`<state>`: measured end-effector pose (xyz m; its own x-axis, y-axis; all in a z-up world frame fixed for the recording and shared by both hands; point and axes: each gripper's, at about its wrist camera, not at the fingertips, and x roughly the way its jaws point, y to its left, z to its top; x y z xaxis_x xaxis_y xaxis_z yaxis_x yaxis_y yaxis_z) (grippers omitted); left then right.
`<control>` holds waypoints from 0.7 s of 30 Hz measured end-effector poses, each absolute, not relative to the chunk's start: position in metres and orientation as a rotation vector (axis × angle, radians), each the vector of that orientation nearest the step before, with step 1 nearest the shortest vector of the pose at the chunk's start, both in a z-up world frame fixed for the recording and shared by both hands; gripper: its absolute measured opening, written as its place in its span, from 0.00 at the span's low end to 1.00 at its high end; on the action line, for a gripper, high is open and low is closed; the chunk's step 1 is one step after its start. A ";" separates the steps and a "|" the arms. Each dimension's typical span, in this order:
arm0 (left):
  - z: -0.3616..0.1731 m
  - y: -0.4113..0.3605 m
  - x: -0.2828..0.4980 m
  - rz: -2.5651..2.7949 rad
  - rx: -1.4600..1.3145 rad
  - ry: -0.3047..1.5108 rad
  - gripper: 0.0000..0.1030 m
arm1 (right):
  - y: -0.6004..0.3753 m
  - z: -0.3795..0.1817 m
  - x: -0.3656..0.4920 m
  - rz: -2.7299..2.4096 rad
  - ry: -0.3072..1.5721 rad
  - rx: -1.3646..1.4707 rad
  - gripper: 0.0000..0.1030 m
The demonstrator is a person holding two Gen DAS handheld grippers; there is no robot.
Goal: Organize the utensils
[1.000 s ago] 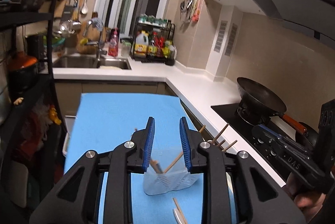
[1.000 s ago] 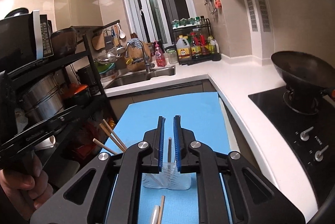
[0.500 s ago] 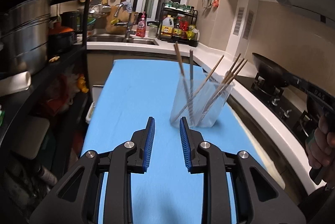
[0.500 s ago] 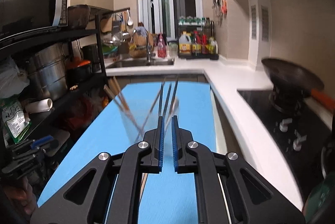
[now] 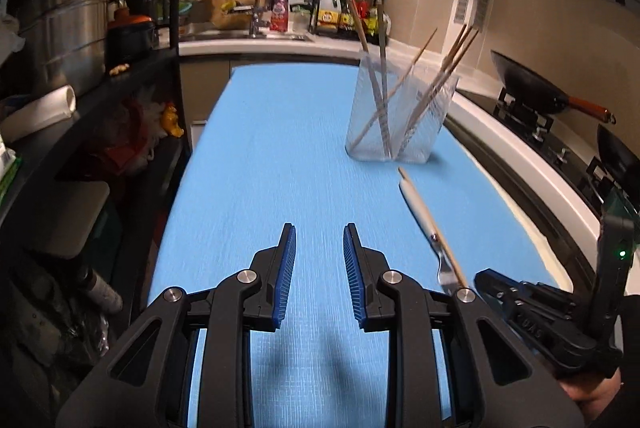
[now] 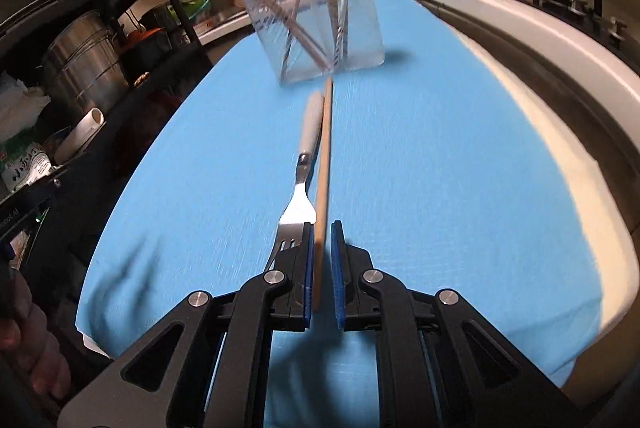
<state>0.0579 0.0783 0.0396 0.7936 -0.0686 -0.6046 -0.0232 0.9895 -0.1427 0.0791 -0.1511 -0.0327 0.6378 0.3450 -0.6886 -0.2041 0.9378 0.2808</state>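
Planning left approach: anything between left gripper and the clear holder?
Left wrist view: only bare blue mat between left gripper and clear holder.

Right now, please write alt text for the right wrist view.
The right tool straddles a loose wooden chopstick lying on the blue mat, beside a white-handled metal fork. Both point toward a clear plastic holder filled with chopsticks.

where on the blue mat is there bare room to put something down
Bare: the blue mat left of the clear holder, toward the black shelf, and its counter-side edge. Crowded: the strip before the holder, where the fork and chopstick lie.
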 end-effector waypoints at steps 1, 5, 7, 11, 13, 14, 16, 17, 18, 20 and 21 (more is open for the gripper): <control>0.035 0.078 0.058 -0.028 -0.151 0.670 0.24 | -0.147 -0.034 0.080 0.317 0.820 0.174 0.11; 0.027 0.078 0.059 -0.055 -0.181 0.699 0.24 | -0.141 -0.035 0.080 0.299 0.812 0.110 0.11; 0.024 0.075 0.060 -0.077 -0.188 0.706 0.24 | -0.145 -0.034 0.080 0.288 0.815 0.116 0.06; 0.015 0.066 0.063 -0.148 -0.244 0.734 0.24 | -0.153 -0.030 0.077 0.232 0.809 0.087 0.05; 0.007 0.056 0.065 -0.178 -0.256 0.749 0.24 | -0.162 -0.028 0.074 0.204 0.812 0.100 0.05; 0.004 0.050 0.067 -0.193 -0.263 0.755 0.24 | -0.167 -0.027 0.072 0.185 0.814 0.104 0.05; -0.005 0.035 0.071 -0.234 -0.274 0.774 0.24 | -0.180 -0.027 0.068 0.136 0.828 0.131 0.05; -0.008 0.028 0.073 -0.245 -0.271 0.778 0.24 | -0.187 -0.027 0.064 0.113 0.838 0.146 0.05; -0.011 0.020 0.075 -0.251 -0.267 0.776 0.25 | -0.192 -0.028 0.060 0.096 0.840 0.150 0.05; -0.015 0.006 0.079 -0.263 -0.260 0.769 0.33 | -0.200 -0.028 0.053 0.068 0.841 0.144 0.05; -0.017 -0.003 0.081 -0.262 -0.251 0.764 0.39 | -0.203 -0.027 0.050 0.058 0.839 0.137 0.05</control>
<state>0.0809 -0.0028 -0.0172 0.6925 -0.3222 -0.6454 0.1416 0.9380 -0.3163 0.0499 -0.2034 -0.0267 0.6670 0.1055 -0.7375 0.0028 0.9896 0.1441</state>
